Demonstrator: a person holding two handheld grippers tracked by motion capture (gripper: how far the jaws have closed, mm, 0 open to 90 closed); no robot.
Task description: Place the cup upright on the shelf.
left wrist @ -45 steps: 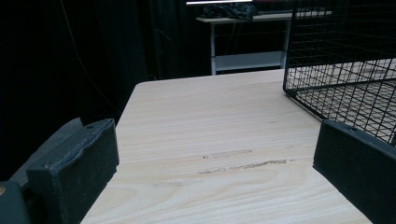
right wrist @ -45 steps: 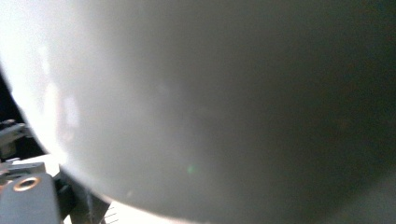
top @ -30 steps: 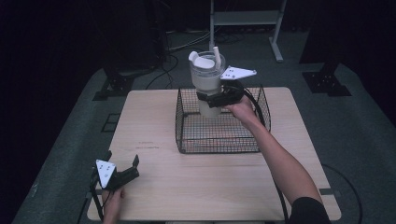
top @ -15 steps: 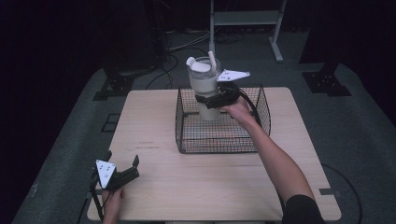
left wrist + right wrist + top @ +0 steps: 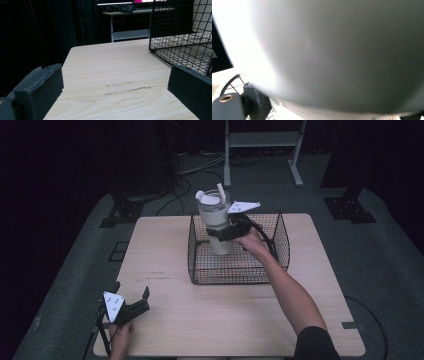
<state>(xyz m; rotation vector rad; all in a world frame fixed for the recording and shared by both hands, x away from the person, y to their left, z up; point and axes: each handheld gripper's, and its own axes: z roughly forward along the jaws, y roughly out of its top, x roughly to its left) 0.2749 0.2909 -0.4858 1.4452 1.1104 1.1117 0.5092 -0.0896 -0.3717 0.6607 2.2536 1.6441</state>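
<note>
Dark room, wooden tabletop (image 5: 225, 320), right tongs (image 5: 226, 231) clamped on white tumbler (image 5: 216, 220), tilted above wire basket (image 5: 240, 270), left tongs (image 5: 134, 306) wide open, empty, resting near tabletop's front-left corner.

The high view is dim, with dark surroundings and even light on the pale table (image 5: 225, 320); shadows are faint. The left gripper view is sharp and well lit. In the right gripper view the tumbler (image 5: 337, 50) sits too close, blurred, with blown-out glare at the left, perhaps from overhead light.
</note>
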